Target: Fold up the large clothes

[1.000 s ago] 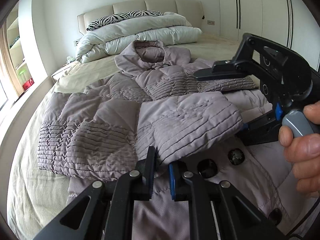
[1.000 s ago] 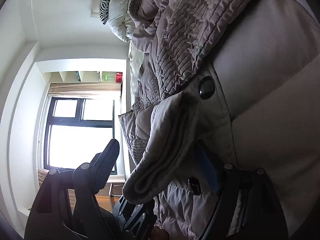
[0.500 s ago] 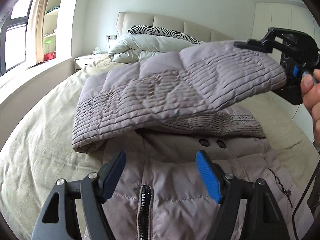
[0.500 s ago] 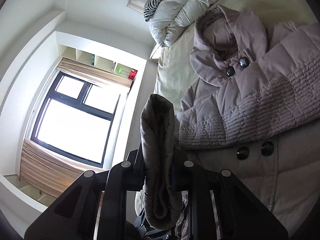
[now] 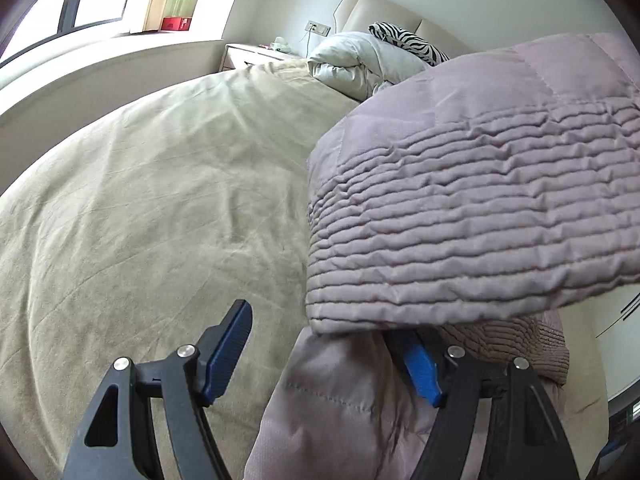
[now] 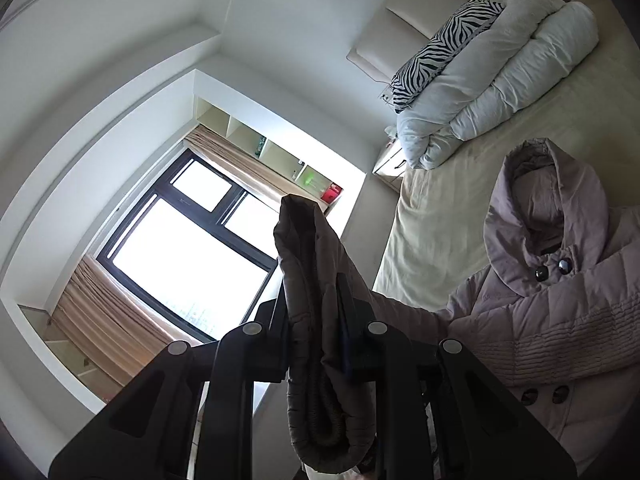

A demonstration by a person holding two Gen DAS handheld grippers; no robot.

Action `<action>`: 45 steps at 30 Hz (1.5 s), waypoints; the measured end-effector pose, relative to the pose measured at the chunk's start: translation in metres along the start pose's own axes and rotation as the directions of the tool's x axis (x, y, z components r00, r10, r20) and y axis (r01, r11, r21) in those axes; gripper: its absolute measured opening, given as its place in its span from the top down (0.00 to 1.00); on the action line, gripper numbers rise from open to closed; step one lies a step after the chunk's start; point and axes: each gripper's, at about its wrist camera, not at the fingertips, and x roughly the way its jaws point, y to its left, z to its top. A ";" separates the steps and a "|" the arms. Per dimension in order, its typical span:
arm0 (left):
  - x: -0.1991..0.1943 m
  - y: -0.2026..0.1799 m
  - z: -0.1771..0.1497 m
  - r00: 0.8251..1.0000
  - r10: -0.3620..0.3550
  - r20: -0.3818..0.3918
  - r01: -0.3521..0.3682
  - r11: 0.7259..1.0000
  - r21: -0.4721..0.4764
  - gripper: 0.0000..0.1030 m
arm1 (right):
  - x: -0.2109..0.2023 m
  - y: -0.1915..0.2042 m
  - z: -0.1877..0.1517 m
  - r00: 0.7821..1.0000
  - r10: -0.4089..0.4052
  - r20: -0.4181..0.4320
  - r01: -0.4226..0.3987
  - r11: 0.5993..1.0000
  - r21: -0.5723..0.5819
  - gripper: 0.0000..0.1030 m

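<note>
The padded lilac coat (image 6: 560, 320) was spread on the bed (image 5: 140, 200), its hood (image 6: 540, 208) turned toward the headboard and the rolled white duvet (image 6: 500, 64), so that its long axis ran from the foot of the bed toward the pillows. One sleeve (image 5: 472, 216) was held lifted clear of the coat's body, stretched crosswise over it. The cuff end of that sleeve (image 6: 320, 320) was clamped between the narrowly closed jaws of the right gripper (image 6: 316, 332), raised well above the bed. The left gripper (image 5: 328, 356) was seen with its jaws standing wide and pressing on nothing; the coat's edge near the hem lay between them, and the far blue pad (image 5: 420, 364) was partly hidden under the hanging sleeve. The left gripper was therefore judged the nearer to the coat's body and side edge, which lay just ahead of and below its jaws, while the sleeve was borne by the right alone. The coming move was judged to depend on the sleeve being carried across the coat's long axis and laid flat on the front.
</note>
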 end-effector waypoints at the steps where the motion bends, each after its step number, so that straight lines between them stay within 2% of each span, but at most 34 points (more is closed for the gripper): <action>1: 0.005 0.000 0.006 1.000 0.003 -0.008 -0.003 1.000 -0.008 0.31 | -0.003 0.002 0.001 1.000 0.003 0.002 -0.003 1.000 -0.004 0.83; 2: 0.011 0.000 0.010 1.000 0.009 -0.019 -0.009 1.000 -0.005 0.44 | -0.010 0.003 -0.003 1.000 0.004 0.006 -0.004 1.000 -0.008 0.83; 3: 0.015 0.001 0.014 0.999 0.018 -0.029 -0.017 1.000 0.005 0.52 | -0.015 0.001 -0.002 1.000 0.005 0.015 -0.004 1.000 -0.011 0.83; 4: 0.020 0.000 0.015 0.999 0.023 -0.040 -0.022 1.000 0.020 0.56 | -0.019 -0.002 -0.001 1.000 -0.001 0.027 0.001 1.000 -0.014 0.83; 5: 0.022 0.000 0.016 0.998 0.039 -0.043 -0.038 0.999 0.039 0.57 | -0.025 -0.007 0.001 0.999 -0.009 0.043 0.010 1.000 -0.014 0.83; 9: 0.027 0.005 0.017 0.995 0.091 -0.032 -0.088 0.992 0.095 0.54 | -0.040 -0.052 0.009 0.994 -0.066 0.092 0.063 0.997 0.038 0.83; 11: 0.034 0.012 0.014 0.991 0.125 -0.040 -0.120 0.987 0.105 0.48 | -0.041 -0.087 0.007 0.989 -0.111 0.096 0.104 0.992 0.078 0.83; 14: 0.041 0.021 0.009 0.991 0.124 -0.050 -0.119 0.988 0.094 0.47 | -0.043 -0.146 0.001 0.976 -0.198 0.089 0.183 0.972 0.149 0.84; 19: 0.043 0.015 0.004 0.984 0.176 -0.019 -0.172 0.974 0.151 0.39 | -0.059 -0.259 -0.013 0.938 -0.339 0.075 0.302 0.903 0.305 0.84; 24: 0.036 0.014 0.004 0.983 0.178 -0.033 -0.170 0.972 0.163 0.33 | -0.063 -0.351 -0.047 0.895 -0.445 -0.019 0.416 0.819 0.396 0.84; 25: 0.034 0.015 0.004 0.984 0.171 -0.039 -0.162 0.973 0.165 0.32 | -0.064 -0.363 -0.053 0.891 -0.452 -0.026 0.422 0.807 0.413 0.84; 26: 0.029 0.015 0.001 0.985 0.164 -0.044 -0.155 0.974 0.167 0.32 | -0.066 -0.374 -0.058 0.898 -0.439 -0.023 0.405 0.807 0.429 0.84; 27: 0.025 0.016 -0.001 0.985 0.162 -0.055 -0.150 0.974 0.171 0.32 | -0.065 -0.382 -0.063 0.903 -0.429 -0.016 0.394 0.812 0.431 0.84; 32: -0.009 0.023 -0.018 0.980 0.154 -0.123 -0.129 0.973 0.193 0.32 | -0.061 -0.382 -0.065 0.895 -0.444 -0.030 0.423 0.829 0.366 0.84; 34: -0.027 0.020 -0.017 0.983 0.151 -0.108 -0.127 0.970 0.206 0.32 | -0.062 -0.377 -0.066 0.893 -0.448 -0.039 0.433 0.833 0.345 0.84; 37: -0.044 0.002 0.006 0.992 0.120 -0.030 -0.110 0.967 0.232 0.32 | -0.065 -0.371 -0.067 0.893 -0.449 -0.039 0.435 0.837 0.333 0.84; 41: -0.027 -0.038 0.051 0.993 0.087 0.078 -0.107 0.947 0.304 0.32 | -0.065 -0.364 -0.065 0.891 -0.454 -0.028 0.437 0.837 0.329 0.83; 43: -0.007 -0.055 0.070 0.992 0.094 0.090 -0.118 0.938 0.325 0.33 | -0.063 -0.363 -0.062 0.890 -0.455 -0.027 0.438 0.838 0.325 0.83; 45: 0.020 -0.068 0.078 0.991 0.115 0.063 -0.130 0.926 0.354 0.34 | -0.064 -0.361 -0.061 0.887 -0.460 -0.026 0.445 0.839 0.312 0.83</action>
